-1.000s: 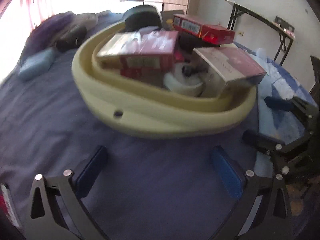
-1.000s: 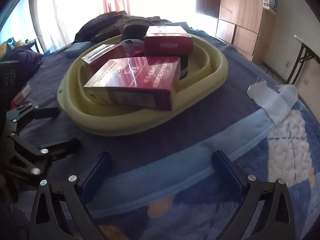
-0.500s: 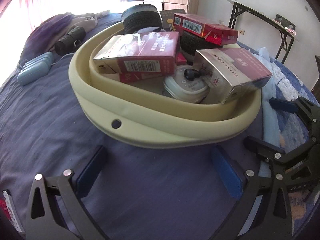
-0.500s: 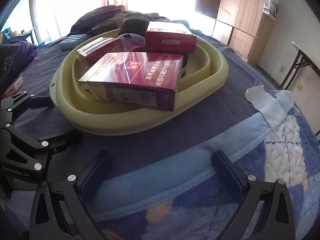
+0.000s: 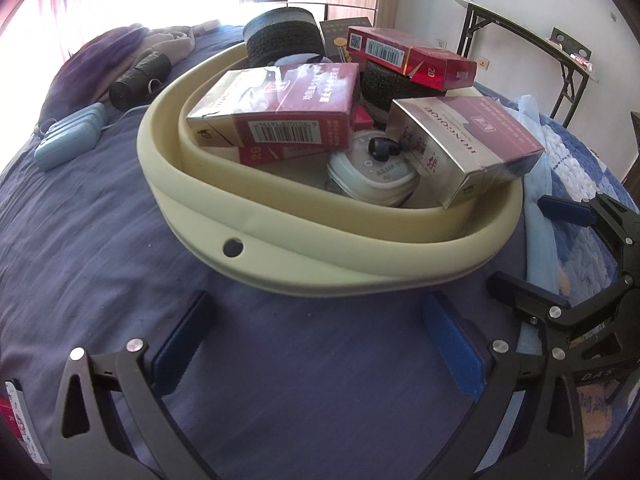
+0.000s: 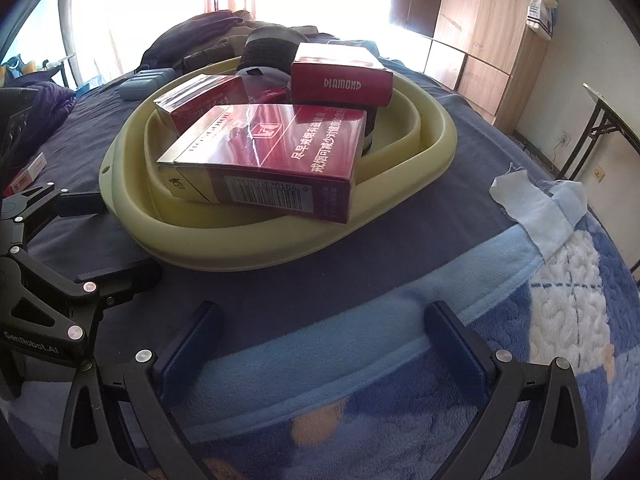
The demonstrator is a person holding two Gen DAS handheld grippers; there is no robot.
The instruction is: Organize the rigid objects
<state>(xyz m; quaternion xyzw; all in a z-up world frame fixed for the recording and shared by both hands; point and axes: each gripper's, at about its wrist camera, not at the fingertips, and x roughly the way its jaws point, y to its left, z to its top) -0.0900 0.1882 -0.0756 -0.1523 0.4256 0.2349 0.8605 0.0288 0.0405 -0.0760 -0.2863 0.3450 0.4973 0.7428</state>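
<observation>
Red cartons [image 5: 280, 108] lie piled inside the yellow basin [image 5: 320, 256] on the bed. Before the basin, the left gripper [image 5: 320, 340] and right gripper [image 6: 324, 340] hover, jaws spread, empty.

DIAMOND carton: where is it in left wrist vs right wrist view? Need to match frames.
Left wrist: the DIAMOND carton sits upper right of centre, atop a black roll, barcode side facing the camera.
Right wrist: the carton is upper centre, its logo side facing the camera.
Shared landmark: the yellow basin holding it.
</observation>
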